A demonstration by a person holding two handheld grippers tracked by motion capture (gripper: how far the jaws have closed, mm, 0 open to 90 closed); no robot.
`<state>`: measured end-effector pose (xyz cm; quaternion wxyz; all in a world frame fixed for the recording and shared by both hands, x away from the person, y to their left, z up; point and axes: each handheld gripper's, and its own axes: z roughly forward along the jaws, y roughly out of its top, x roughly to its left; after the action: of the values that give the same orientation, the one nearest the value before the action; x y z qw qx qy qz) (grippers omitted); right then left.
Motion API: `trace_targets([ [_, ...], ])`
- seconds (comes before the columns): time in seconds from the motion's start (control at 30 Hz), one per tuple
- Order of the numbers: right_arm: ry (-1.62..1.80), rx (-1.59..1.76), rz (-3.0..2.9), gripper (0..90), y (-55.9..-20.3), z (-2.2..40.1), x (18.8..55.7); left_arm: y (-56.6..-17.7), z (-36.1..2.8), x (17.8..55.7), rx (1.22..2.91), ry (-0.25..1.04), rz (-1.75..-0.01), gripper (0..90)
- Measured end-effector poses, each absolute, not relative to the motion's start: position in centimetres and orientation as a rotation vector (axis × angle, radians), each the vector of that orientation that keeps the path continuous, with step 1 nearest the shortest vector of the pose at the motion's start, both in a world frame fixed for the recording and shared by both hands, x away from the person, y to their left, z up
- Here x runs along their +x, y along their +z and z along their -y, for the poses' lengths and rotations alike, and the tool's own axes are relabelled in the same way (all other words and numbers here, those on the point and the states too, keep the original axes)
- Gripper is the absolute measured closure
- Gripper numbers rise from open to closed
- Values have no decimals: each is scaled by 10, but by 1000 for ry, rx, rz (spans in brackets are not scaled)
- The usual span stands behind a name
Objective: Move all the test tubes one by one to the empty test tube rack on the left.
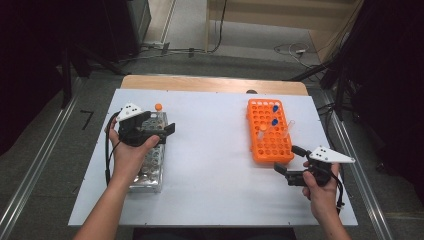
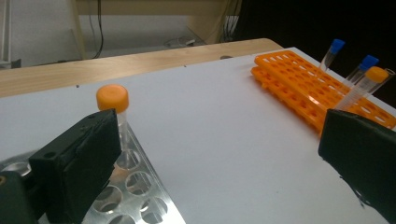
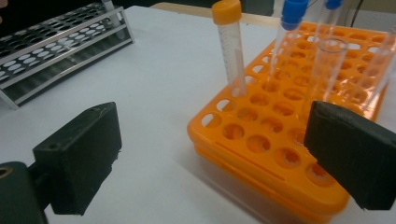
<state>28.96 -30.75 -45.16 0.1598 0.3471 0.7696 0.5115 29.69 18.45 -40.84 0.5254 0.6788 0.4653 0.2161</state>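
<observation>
Orange-capped tube (image 2: 113, 100) stands upright in the far end of the metal rack (image 1: 150, 167), at the left of the table (image 1: 210, 160). Long axis vertical, cap up. Seen at the far end of that rack in the high view too (image 1: 158, 107).

Left gripper (image 1: 159, 131) sits over the metal rack, just near of the tube. Jaws apart, wide, nothing between them. In the left gripper view the tube rises just behind the left jaw, outside the gap, not touched by either pad. So the tube looks set down in its hole and free of the grip.

Relation that matters: the tube lies to the far side of the left gripper and slightly left of its jaw line. Any re-grip would need the jaws swung left and pushed forward, closing across the vertical axis below the cap. The left hand is by far the nearer.

Right gripper (image 1: 290, 162) hangs at the near right corner of the orange rack (image 1: 270, 150), jaws apart, empty. That rack holds 1 orange-capped tube (image 3: 229, 46), 2 blue-capped tubes (image 3: 290, 28) and at least 1 open clear tube (image 3: 327, 70), all leaning a little. The second orange-capped tube stands ahead of the right jaws, between their lines, well within reach.

Judgement: the next pick looks likelier from the orange rack by the right hand; tilt of the tubes may spoil a straight closing.
</observation>
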Motion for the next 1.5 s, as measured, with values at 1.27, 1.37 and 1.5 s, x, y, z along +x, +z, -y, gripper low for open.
trace_targets([
  [1.27, 1157, 1164, -2132, 723, -475, 238, 355, -426, -153, 245, 1610, 428, -1041, 0],
  [1.37, 1159, 1164, -2126, 729, -475, 240, 355, -426, -151, 245, 1611, 427, -1035, 4],
  [1.5, 1212, 1136, -2089, 731, -468, 243, 350, -426, -150, 244, 1616, 421, -1021, 5],
])
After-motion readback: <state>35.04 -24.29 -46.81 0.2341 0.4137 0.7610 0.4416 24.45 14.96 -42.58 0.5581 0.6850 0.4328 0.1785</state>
